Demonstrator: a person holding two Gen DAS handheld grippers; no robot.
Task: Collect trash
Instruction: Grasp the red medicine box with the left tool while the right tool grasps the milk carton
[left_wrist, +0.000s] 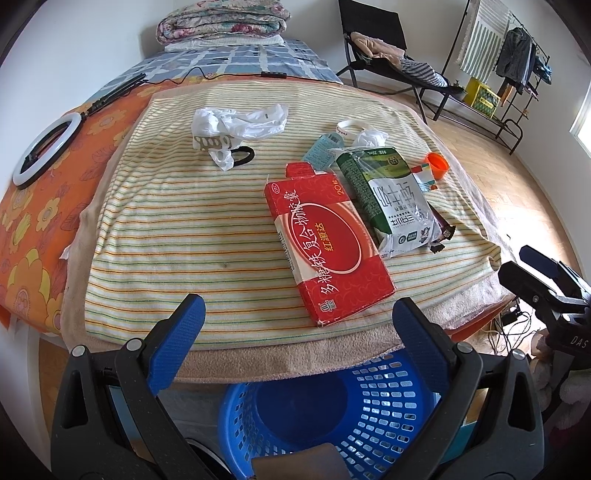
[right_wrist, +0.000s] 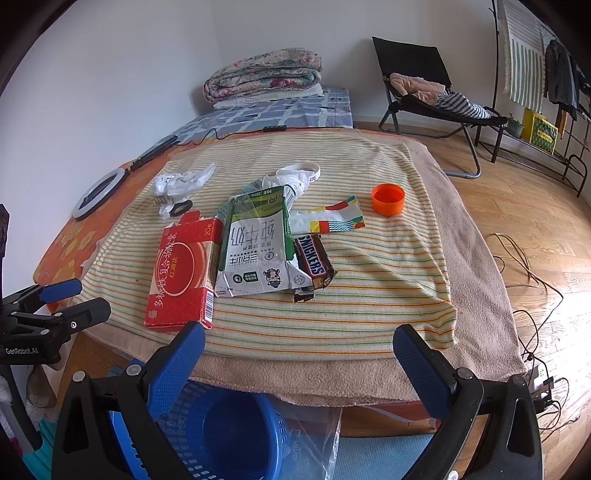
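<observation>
Striped towel (right_wrist: 369, 280) covers tabletop. Red box (left_wrist: 328, 243), milk carton (right_wrist: 255, 247), candy wrapper (right_wrist: 314, 262) near front edge; orange cap (right_wrist: 387, 199) behind. Blue basket (left_wrist: 332, 413) below edge. Left gripper (left_wrist: 295, 321), right gripper (right_wrist: 295, 350) spread, empty. Wooden floor (right_wrist: 517, 206).

We see a glossy cardboard red box (left_wrist: 328, 243) on striped terry cloth (left_wrist: 184, 229). Below, the perforated blue basket (left_wrist: 332, 413) looks like shiny plastic.

Red box (left_wrist: 328, 245); green-white carton (left_wrist: 388, 199); orange cap (right_wrist: 388, 199); blue basket (left_wrist: 332, 413); striped cloth (left_wrist: 184, 229).

Snickers wrapper (right_wrist: 314, 264) half under milk carton (right_wrist: 255, 251); blue basket (right_wrist: 236, 435) cut by frame bottom, partly behind gripper fingers (right_wrist: 177, 369).
</observation>
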